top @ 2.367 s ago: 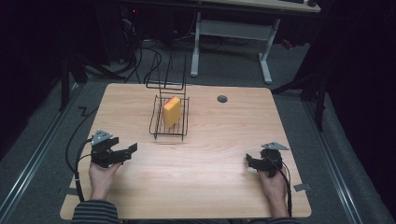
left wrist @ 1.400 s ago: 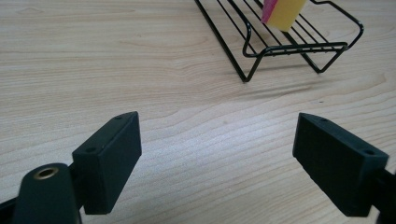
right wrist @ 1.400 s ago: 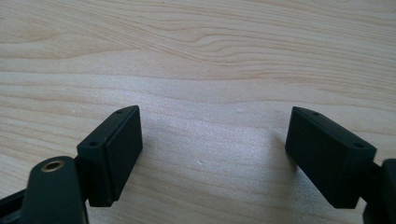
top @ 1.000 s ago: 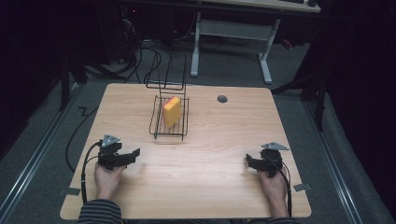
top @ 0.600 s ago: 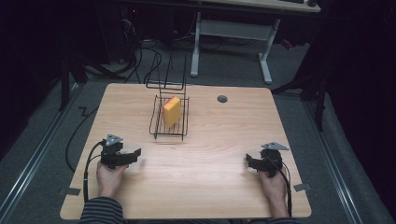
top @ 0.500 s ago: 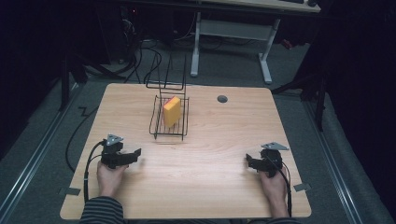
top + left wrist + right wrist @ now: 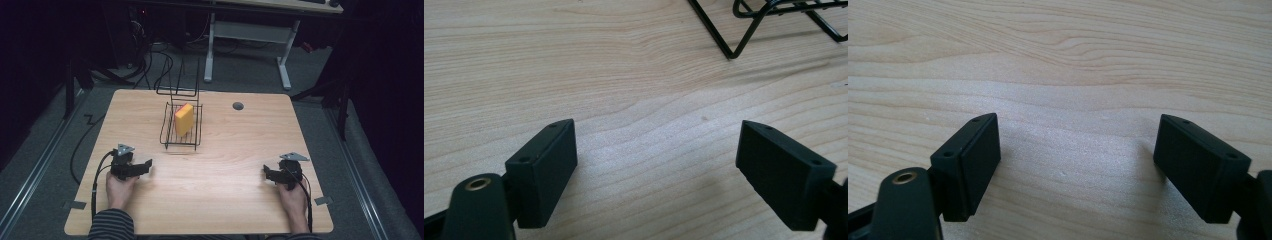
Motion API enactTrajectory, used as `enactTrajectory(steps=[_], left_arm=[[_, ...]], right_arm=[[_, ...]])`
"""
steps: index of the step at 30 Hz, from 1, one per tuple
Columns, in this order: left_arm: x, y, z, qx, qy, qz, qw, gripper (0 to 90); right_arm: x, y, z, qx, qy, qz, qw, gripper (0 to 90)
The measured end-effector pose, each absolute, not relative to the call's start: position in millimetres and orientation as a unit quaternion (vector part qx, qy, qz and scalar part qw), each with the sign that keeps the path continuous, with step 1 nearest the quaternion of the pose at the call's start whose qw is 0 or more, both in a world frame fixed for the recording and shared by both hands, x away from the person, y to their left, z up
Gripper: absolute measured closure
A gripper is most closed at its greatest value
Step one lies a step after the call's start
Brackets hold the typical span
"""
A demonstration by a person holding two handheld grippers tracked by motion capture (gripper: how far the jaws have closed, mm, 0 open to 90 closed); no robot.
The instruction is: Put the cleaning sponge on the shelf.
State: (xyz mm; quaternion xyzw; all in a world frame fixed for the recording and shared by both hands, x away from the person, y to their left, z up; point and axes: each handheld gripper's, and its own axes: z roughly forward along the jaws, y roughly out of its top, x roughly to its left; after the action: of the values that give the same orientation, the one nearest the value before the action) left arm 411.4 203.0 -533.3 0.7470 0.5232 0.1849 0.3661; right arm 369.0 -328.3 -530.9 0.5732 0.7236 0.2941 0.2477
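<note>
1. High view notes: we saw both hands resting near the table's (image 7: 230, 165) front edge, the left gripper (image 7: 142, 167) at one side and the right gripper (image 7: 267, 175) at the other, well apart. We judged this a ready stance before any reach.
2. We found the yellow sponge (image 7: 183, 119) standing on edge inside the black wire rack (image 7: 170, 137), likely propped so it could be taken by its flat faces.
3. Left gripper view: jaws wide, nothing between them, bare wood below; the rack's foot (image 7: 729, 50) lay ahead and to the upper right.
4. Right gripper view: jaws (image 7: 1075, 165) wide and empty; the sponge sat well away from both.
</note>
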Motion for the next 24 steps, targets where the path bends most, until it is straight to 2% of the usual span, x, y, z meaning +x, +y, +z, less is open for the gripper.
enactTrajectory(steps=[24], left_arm=[[413.7,200.5,-536.7,0.75,0.524,0.207,0.347,17.8]], right_arm=[[369.1,-328.5,-531.0,0.572,0.724,0.294,0.248,18.9]])
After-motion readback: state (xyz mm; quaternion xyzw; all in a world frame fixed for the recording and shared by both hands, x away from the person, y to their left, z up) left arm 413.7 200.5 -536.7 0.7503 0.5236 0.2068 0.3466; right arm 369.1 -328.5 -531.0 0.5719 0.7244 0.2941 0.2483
